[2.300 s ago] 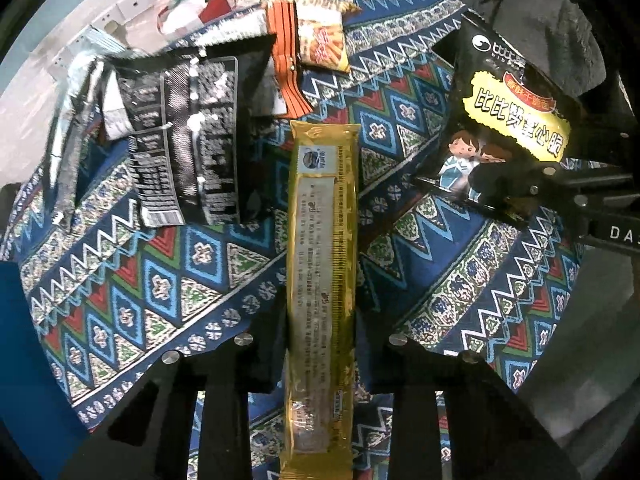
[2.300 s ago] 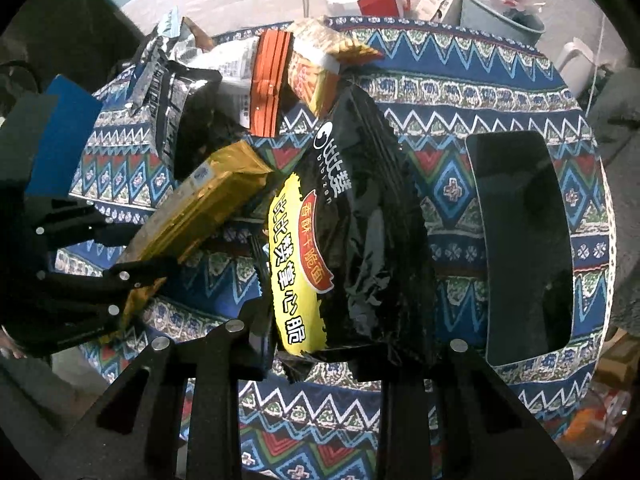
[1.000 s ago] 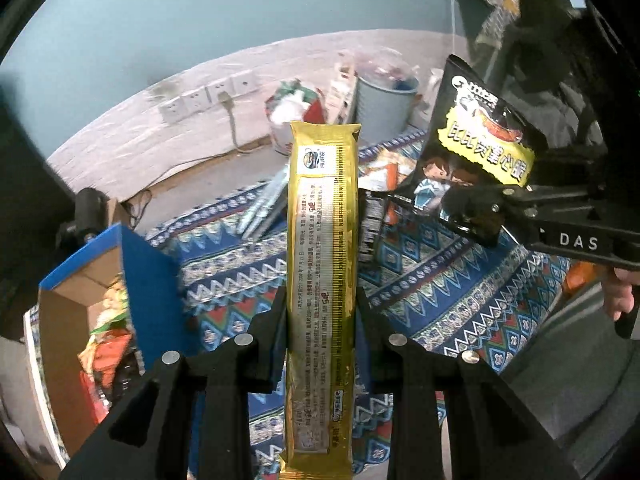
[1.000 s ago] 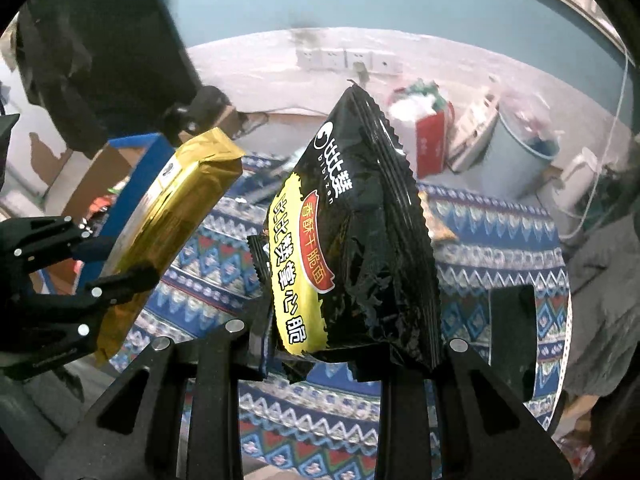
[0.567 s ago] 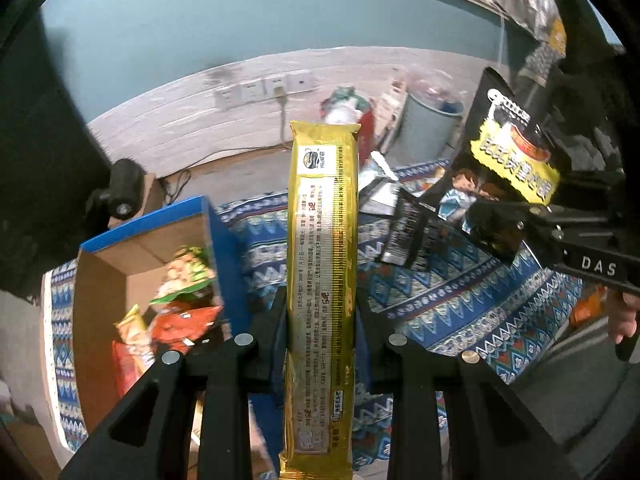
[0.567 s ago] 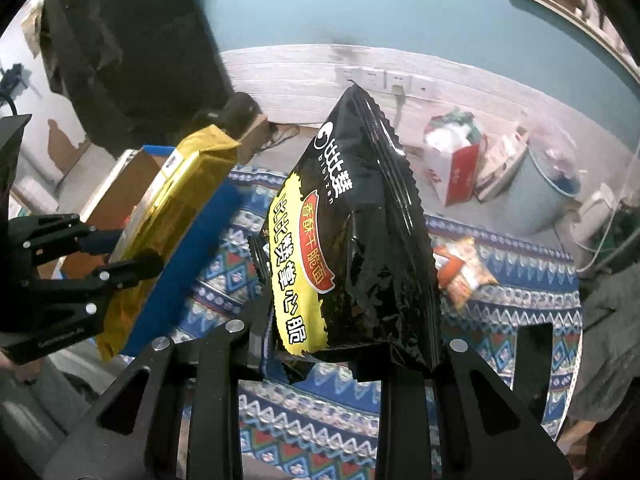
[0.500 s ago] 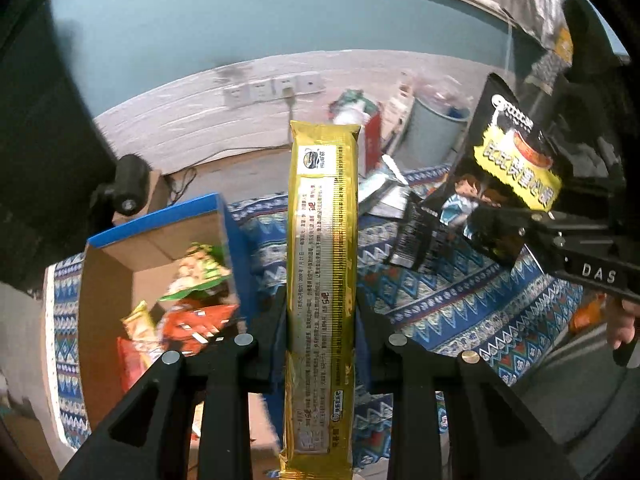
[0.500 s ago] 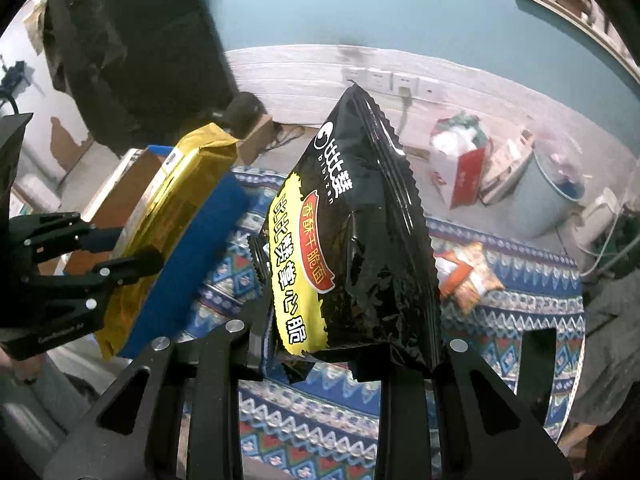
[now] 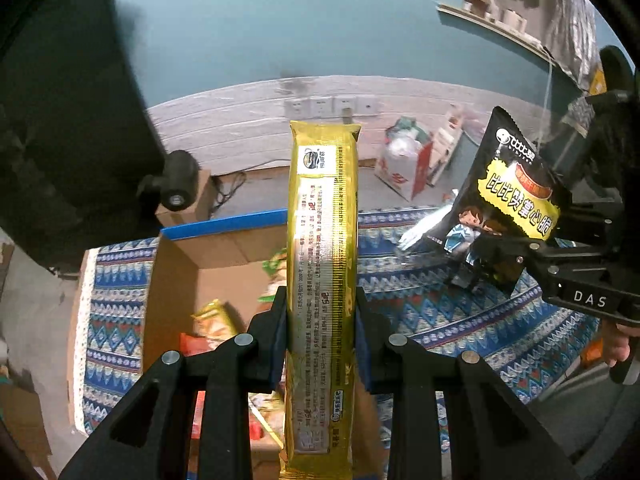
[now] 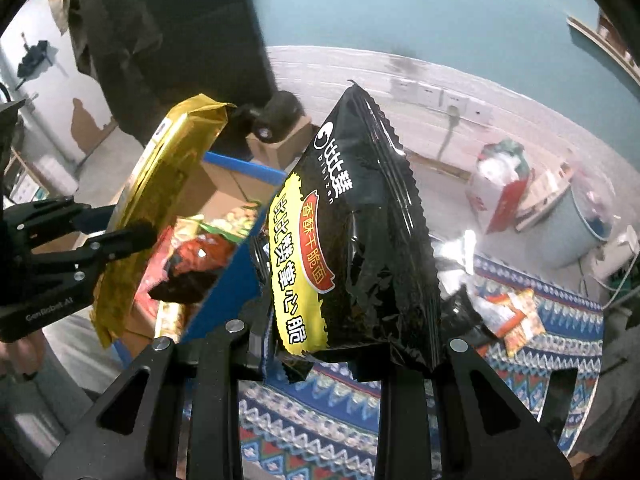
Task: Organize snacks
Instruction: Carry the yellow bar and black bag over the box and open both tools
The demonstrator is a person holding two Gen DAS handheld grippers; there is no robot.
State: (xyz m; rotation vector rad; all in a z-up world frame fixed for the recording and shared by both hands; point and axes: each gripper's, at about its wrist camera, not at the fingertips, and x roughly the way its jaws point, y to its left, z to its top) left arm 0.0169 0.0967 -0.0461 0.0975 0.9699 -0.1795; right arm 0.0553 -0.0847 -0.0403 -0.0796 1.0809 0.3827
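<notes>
Above the cardboard box, left gripper fingers clamped on gold packet, right gripper fingers pinching black snack bag

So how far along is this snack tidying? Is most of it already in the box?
Partly done. The cardboard box already holds several colourful packets. In hand: the left gripper clamps a long gold packet and the right gripper clamps a black snack bag, both near the box but not dropped in. Left: an orange packet and others lie on the patterned cloth.
</notes>
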